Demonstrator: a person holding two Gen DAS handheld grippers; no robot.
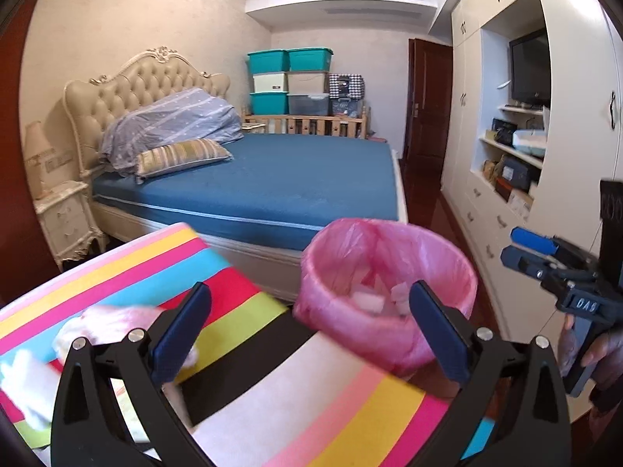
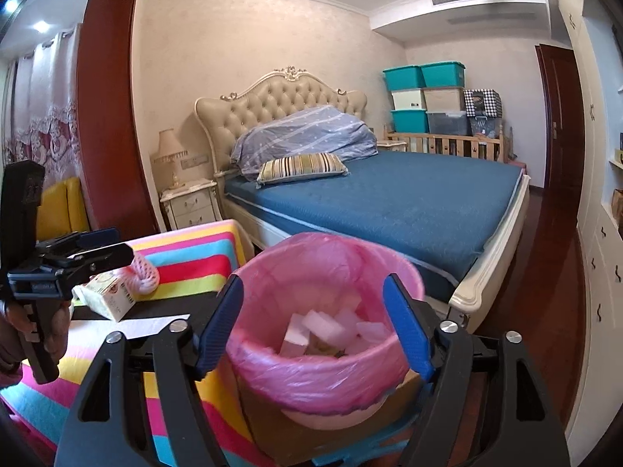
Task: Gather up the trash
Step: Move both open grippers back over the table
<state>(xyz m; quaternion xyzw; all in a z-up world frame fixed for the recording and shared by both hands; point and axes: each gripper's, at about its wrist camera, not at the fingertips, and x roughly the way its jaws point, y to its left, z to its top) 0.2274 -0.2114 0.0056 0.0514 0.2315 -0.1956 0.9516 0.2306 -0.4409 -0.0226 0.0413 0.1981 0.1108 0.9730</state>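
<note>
A trash bin with a pink liner [image 1: 385, 292] [image 2: 323, 334] stands at the right end of a striped table [image 1: 272, 408] [image 2: 187, 260] and holds several white and pink scraps. My left gripper [image 1: 307, 334] is open and empty above the table, left of the bin; it also shows in the right wrist view [image 2: 105, 245]. My right gripper [image 2: 313, 330] is open and empty, its fingers on either side of the bin's rim; it also shows in the left wrist view [image 1: 525, 249]. A pink foam net [image 2: 142, 274], a small carton [image 2: 109, 297] and white paper [image 2: 152, 325] lie on the table. Blurred white and pink trash [image 1: 101, 330] lies by my left finger.
A bed with a blue sheet [image 1: 280, 179] [image 2: 409, 202] stands behind the table. A nightstand [image 1: 66, 218] with a lamp is at its left. A white wardrobe [image 1: 506, 148] with shelves and a TV lines the right wall. Storage boxes [image 1: 290, 81] are stacked at the back.
</note>
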